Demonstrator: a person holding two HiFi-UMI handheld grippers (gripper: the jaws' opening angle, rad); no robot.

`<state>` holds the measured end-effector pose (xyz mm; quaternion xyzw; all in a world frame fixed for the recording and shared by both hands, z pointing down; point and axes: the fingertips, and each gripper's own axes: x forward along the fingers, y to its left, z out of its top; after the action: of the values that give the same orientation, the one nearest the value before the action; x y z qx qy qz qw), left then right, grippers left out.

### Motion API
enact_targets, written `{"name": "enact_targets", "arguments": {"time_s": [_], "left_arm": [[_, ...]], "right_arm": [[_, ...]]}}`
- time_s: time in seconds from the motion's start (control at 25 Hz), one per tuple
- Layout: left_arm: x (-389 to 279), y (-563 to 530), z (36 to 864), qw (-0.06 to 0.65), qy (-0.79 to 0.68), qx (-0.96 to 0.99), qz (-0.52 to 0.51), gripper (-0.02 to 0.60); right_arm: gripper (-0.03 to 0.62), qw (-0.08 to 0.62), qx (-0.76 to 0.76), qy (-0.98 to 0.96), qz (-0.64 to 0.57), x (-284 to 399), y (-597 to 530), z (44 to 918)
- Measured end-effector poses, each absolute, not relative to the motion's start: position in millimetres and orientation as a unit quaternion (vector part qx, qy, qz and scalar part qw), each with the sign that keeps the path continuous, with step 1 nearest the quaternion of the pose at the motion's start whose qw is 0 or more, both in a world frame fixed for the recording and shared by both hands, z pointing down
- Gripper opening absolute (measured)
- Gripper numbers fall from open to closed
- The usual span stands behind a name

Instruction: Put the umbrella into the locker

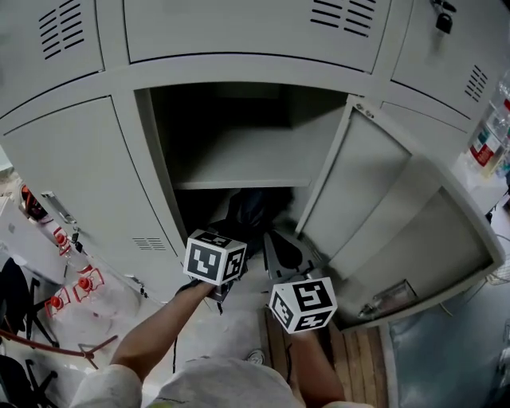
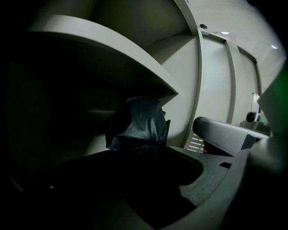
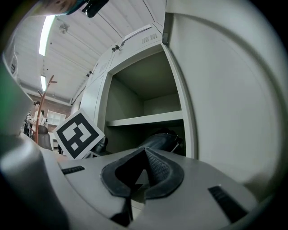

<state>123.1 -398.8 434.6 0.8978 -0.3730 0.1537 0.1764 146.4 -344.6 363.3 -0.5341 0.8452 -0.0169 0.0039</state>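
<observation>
The open locker [image 1: 163, 199] has a shelf [image 1: 239, 182], and the dark folded umbrella [image 1: 249, 209] lies in the compartment below it. My left gripper [image 1: 233, 237] reaches into that compartment and looks shut on the umbrella's near end. In the left gripper view the crumpled fabric of the umbrella [image 2: 137, 121] rises straight out of the dark pads of the left gripper [image 2: 144, 158]. My right gripper [image 1: 280, 247] hovers just outside, beside the door [image 1: 374, 199]. The right gripper [image 3: 137, 174] is shut on nothing there, its pads meeting, with the umbrella [image 3: 159, 140] beyond them.
Closed grey lockers surround the open one, one with a padlock [image 1: 444, 20] at top right. The swung-out door stands close on the right. Red tags [image 1: 84, 283] hang at lower left. Wooden floor slats [image 1: 279, 344] lie below the grippers.
</observation>
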Motion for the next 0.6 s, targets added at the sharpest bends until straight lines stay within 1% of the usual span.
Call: {"name": "enact_targets", "arguments": {"time_s": [0.36, 0.6], "left_arm": [[130, -430, 427, 0.119, -0.379, 0.895, 0.203, 0.267], [137, -445, 431, 0.109, -0.373, 0.892, 0.232, 0.267]], "right_arm": [[0.003, -0.002, -0.527, 0.85, -0.022, 150, -350, 366], [0.003, -0.006, -0.525, 0.851, -0.017, 156, -352, 364]]}}
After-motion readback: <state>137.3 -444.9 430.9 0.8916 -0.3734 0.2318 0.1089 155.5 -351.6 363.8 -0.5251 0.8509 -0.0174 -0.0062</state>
